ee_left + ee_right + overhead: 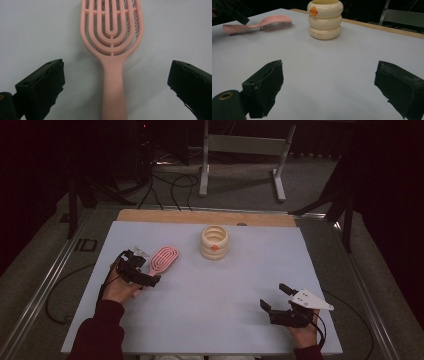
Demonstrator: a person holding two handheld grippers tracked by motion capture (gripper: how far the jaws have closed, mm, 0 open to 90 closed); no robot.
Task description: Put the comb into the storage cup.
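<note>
Pink hairbrush (112,50) bristles in right gripper view.

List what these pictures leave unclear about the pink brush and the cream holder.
- Pink brush: left gripper view cuts off the head's tip at the top edge and the handle's end at the bottom edge.
- Brush handle, high view: partly covered by the left gripper.
- Cream holder: inside hidden by its own rim; its small lettering is unreadable.

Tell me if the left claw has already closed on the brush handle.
No, in the left gripper view the left claw is open, both jaws well clear of the brush handle between them.
</note>
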